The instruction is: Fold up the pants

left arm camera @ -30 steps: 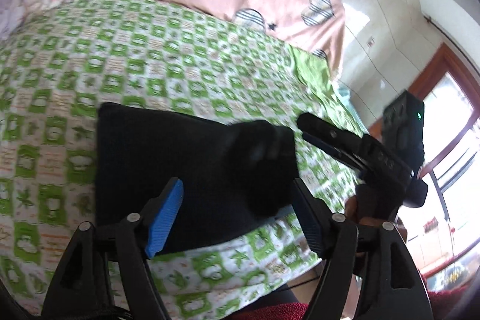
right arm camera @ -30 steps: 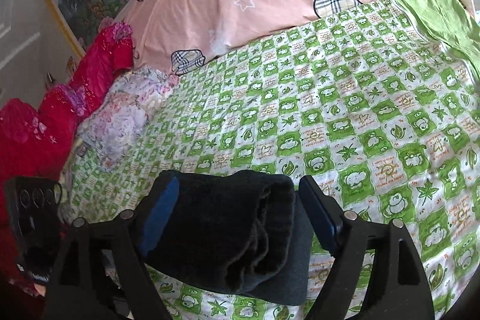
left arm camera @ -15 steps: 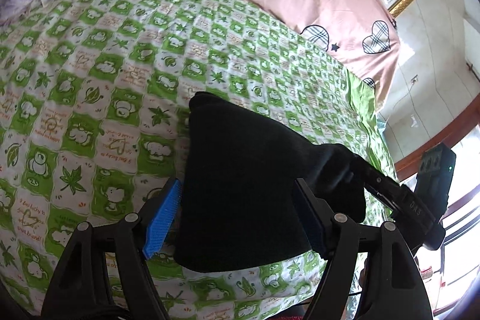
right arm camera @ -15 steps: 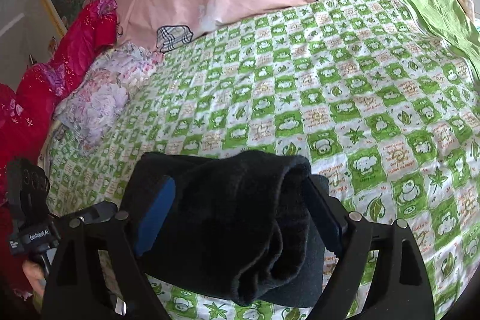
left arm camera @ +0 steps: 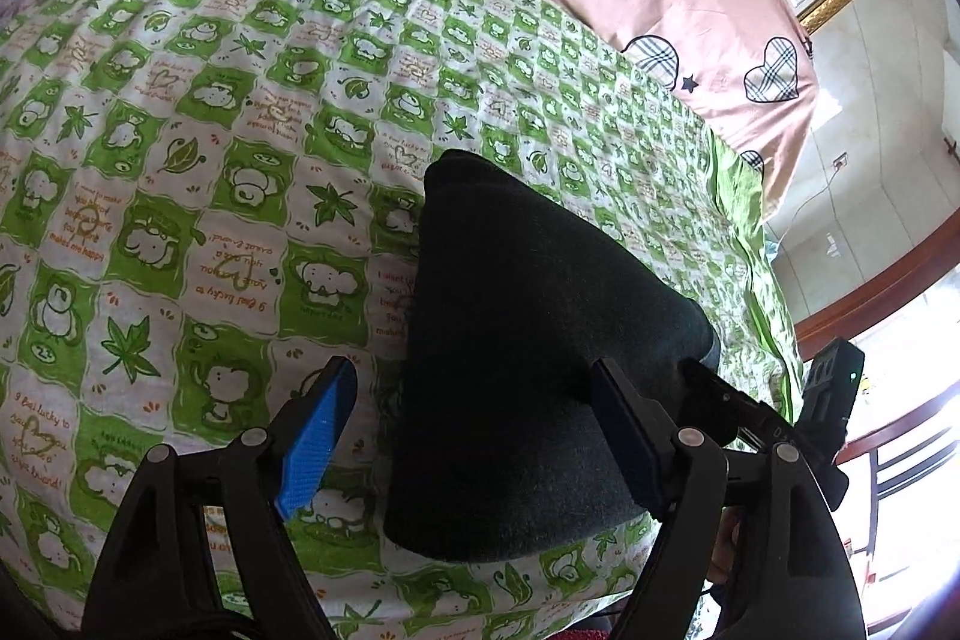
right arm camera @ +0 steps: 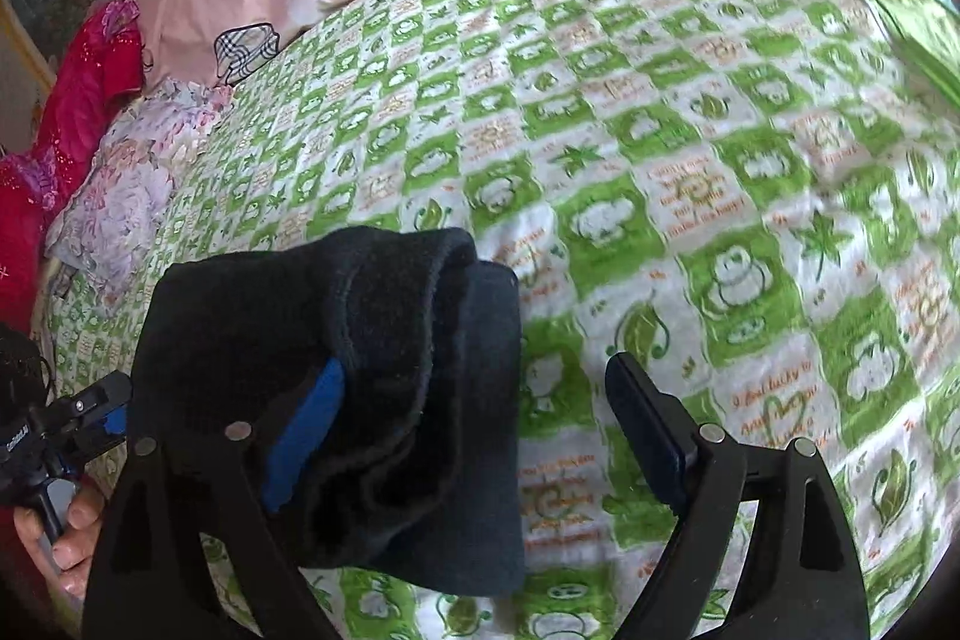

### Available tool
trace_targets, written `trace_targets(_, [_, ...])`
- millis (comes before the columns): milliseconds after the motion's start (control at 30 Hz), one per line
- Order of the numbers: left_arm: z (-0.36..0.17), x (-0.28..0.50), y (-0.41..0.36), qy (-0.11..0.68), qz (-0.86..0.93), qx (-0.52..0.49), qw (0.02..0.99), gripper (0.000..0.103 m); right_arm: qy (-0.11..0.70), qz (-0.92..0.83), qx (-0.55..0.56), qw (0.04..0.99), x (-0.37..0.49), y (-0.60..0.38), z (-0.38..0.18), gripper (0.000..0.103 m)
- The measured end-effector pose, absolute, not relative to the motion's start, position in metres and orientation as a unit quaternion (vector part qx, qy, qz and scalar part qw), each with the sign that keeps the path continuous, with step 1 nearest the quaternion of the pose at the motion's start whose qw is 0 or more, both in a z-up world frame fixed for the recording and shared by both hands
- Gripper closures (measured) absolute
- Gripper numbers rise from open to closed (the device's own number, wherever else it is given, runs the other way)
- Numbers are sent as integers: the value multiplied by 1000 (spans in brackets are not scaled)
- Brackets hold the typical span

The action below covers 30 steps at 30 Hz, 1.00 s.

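The dark pants (left arm camera: 528,358) lie as a folded bundle on the green-checked bedsheet (left arm camera: 180,160), near its front edge. To finish well, I judge both grippers should lift straight off without snagging the top layer: the left gripper (left arm camera: 474,436), whose jaws have just been opening, straddles the bundle without pressing it, and the right gripper (right arm camera: 480,436) gapes wide, holding nothing. The bundle's underside and layer alignment are hidden; the right view is blurred.

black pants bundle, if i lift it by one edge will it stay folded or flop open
The folded black pants would probably flop open: the layered edges curl loosely, unfastened. The fleecy-looking fabric likely grips the pads rather than slipping. On the soft green checked sheet, a push would likely bunch it, not slide it.
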<state>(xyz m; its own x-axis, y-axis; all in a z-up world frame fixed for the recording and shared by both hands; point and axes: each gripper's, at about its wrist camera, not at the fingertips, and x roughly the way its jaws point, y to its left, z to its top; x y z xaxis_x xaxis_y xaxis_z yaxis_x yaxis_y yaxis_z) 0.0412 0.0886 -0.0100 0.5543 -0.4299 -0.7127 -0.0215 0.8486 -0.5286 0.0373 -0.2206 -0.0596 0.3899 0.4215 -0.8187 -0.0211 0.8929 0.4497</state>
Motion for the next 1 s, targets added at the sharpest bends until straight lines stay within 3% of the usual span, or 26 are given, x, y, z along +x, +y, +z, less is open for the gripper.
trace_targets(567, [-35, 67, 76, 480, -118, -230, 838, 22, 522, 214, 229, 793, 34, -222, -71, 22])
trace_targets(667, [-38, 70, 70, 481, -118, -213, 842, 27, 520, 218, 228, 794, 34, -221, -71, 23])
trace_targets(733, [-38, 73, 66, 483, -125, -208, 841, 44, 518, 225, 236, 791, 34, -221, -72, 27])
trace_targets(800, [-37, 74, 63, 484, -128, -207, 841, 45, 519, 233, 250, 783, 34, -220, -73, 33])
trace_targets(933, [-37, 73, 63, 481, -130, -209, 841, 48, 521, 243, 250, 779, 33, -214, -73, 34])
trace_targets(1000, [-35, 71, 64, 477, -132, -213, 842, 53, 517, 248, 248, 781, 32, -211, -69, 42])
